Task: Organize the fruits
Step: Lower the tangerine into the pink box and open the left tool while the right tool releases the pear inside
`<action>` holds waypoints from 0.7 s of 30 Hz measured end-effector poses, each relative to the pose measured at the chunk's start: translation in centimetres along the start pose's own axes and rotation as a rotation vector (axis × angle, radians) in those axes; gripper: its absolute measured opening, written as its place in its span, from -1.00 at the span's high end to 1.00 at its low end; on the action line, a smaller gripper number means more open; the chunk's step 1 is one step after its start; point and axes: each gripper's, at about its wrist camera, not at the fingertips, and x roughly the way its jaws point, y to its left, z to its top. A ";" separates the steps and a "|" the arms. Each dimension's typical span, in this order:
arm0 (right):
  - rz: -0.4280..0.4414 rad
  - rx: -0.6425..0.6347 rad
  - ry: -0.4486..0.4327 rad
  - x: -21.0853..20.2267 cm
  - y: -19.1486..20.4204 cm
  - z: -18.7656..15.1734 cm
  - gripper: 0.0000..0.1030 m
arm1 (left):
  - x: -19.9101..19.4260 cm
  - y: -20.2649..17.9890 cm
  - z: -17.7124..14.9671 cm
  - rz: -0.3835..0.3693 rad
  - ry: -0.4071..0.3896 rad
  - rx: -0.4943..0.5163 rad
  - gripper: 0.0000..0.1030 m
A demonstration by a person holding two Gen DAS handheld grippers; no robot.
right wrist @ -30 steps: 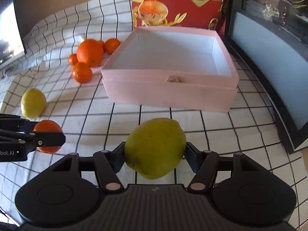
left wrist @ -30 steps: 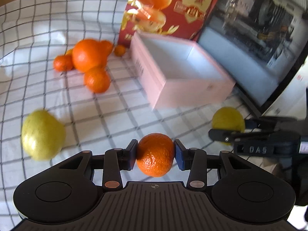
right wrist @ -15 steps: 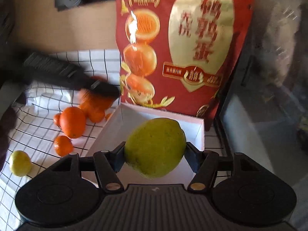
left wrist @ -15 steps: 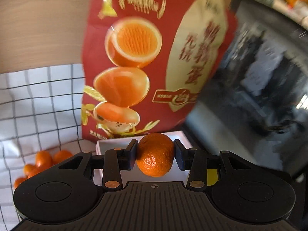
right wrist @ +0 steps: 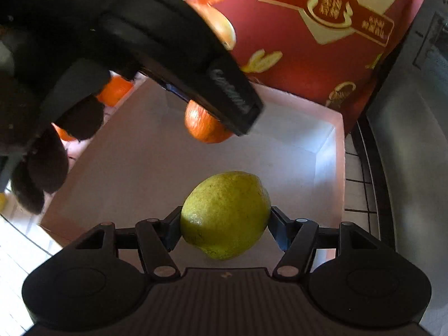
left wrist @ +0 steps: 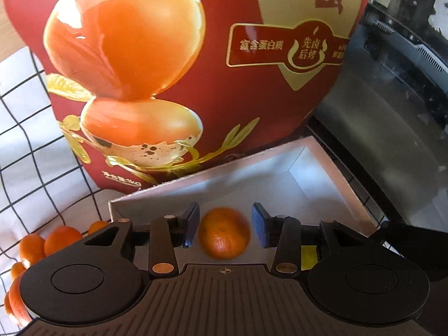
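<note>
My left gripper (left wrist: 225,224) is open over the pink box (left wrist: 330,179); its blue pads stand clear of a small orange mandarin (left wrist: 224,233) between them. In the right wrist view the same mandarin (right wrist: 201,127) shows just under the left gripper's black body (right wrist: 168,47), above the box floor (right wrist: 140,162). My right gripper (right wrist: 225,224) is shut on a yellow-green lemon (right wrist: 225,214) and holds it over the near part of the box.
A big red snack bag (left wrist: 196,70) stands right behind the box. A dark monitor (left wrist: 392,98) is to the right. Several mandarins (left wrist: 42,245) lie on the checked cloth (left wrist: 25,145) left of the box.
Both grippers moved forward from the cloth to over the box. The left gripper's pads have opened off the mandarin. The right gripper still holds the lemon.
</note>
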 end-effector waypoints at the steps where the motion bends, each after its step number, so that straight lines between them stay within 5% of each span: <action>1: -0.011 -0.010 0.001 0.1 0.0 -0.1 -0.24 | -0.3 0.2 -0.1 -0.015 -0.006 -0.012 0.12; 9: -0.039 -0.042 -0.016 -0.5 1.1 0.0 -0.33 | -7.7 2.1 -1.9 -0.070 -0.179 -0.082 0.12; 15: -0.065 0.038 -0.180 -5.2 2.7 -1.2 -0.49 | -14.8 5.1 -7.6 0.020 -0.303 -0.146 0.12; 21: -0.076 0.044 -0.340 -8.7 5.7 -1.8 -0.59 | -20.0 9.0 -15.6 0.132 -0.286 -0.219 0.12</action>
